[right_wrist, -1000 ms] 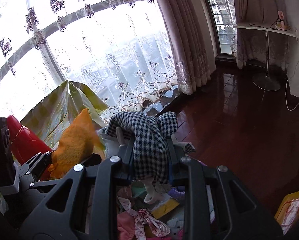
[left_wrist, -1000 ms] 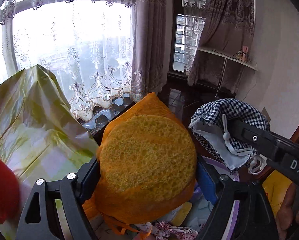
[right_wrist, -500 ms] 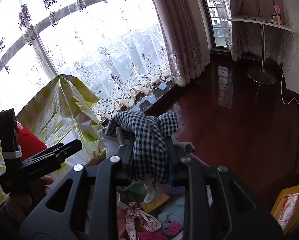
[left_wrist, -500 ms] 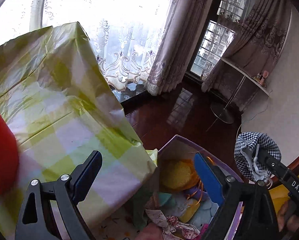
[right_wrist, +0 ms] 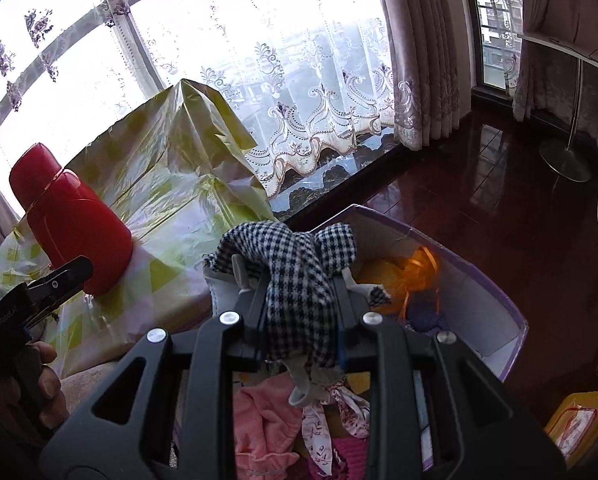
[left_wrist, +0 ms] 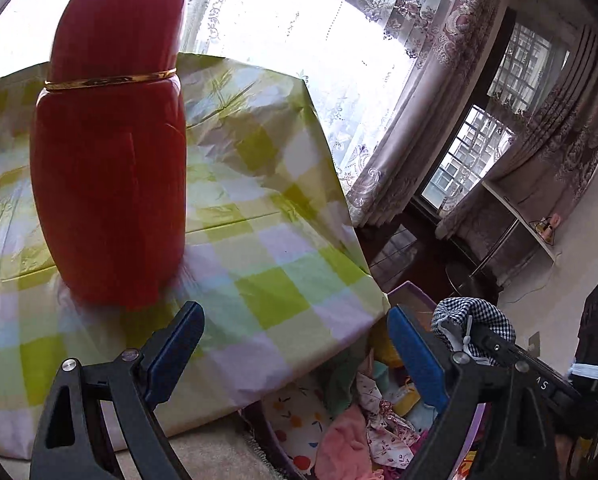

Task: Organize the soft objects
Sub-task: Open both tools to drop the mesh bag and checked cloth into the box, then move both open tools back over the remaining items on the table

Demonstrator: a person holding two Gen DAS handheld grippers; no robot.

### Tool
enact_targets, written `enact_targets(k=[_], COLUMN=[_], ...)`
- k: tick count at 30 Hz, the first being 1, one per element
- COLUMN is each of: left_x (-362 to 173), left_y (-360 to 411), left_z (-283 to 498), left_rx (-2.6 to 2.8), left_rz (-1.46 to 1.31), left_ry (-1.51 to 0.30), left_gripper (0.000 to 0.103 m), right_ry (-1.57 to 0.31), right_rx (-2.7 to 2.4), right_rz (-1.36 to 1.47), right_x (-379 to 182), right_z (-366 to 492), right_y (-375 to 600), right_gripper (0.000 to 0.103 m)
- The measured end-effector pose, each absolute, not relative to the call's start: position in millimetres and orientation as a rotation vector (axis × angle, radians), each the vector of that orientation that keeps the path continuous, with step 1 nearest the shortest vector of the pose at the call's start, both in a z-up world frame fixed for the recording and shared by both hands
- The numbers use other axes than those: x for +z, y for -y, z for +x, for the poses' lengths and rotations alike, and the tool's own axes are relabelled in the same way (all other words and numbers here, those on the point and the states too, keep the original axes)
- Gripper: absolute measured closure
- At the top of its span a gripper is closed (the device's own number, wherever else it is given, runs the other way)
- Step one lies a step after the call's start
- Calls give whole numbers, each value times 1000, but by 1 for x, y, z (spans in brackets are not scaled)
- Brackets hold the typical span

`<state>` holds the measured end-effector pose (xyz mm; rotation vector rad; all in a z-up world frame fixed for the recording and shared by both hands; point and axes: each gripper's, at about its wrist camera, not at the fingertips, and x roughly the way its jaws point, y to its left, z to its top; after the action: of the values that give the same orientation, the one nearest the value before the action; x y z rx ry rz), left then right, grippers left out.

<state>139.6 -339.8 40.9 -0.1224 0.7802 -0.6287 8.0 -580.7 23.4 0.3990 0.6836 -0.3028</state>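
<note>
Black-and-white houndstooth fabric hat (right_wrist: 299,276), limp and light, hangs pinched mid-crown in our right claw (right_wrist: 299,320) above the purple-rimmed cardboard box (right_wrist: 511,312), while our left claw (left_wrist: 295,344) gapes empty beside the table (left_wrist: 259,264).

Black-and-white checked cloth (right_wrist: 299,276) bunched, draped over gripper fingers above purple box (right_wrist: 495,280); orange pouch (right_wrist: 411,280) and pink cloth (right_wrist: 263,420) inside.

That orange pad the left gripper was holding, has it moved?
Yes. The orange pad has left the now-open left gripper and lies inside the purple box, at its far end.
</note>
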Motion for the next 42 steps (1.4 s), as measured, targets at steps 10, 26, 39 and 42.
enact_targets(k=[10, 26, 39, 42], left_x=[45, 50, 51, 52], left_y=[303, 242, 141, 117], left_z=[132, 119, 112, 112], left_rx=[-603, -494, -256, -201], left_rz=[-169, -227, -333, -354], left_ry=[-761, -710, -673, -668], left_gripper=[24, 26, 26, 26], right_ry=[-711, -756, -769, -771], right_rx=[-246, -116, 122, 179], right_rz=[339, 257, 123, 88], right_x=[30, 32, 37, 39], right_z=[16, 38, 56, 60], right_y=[551, 488, 379, 353], right_gripper=[38, 30, 29, 29])
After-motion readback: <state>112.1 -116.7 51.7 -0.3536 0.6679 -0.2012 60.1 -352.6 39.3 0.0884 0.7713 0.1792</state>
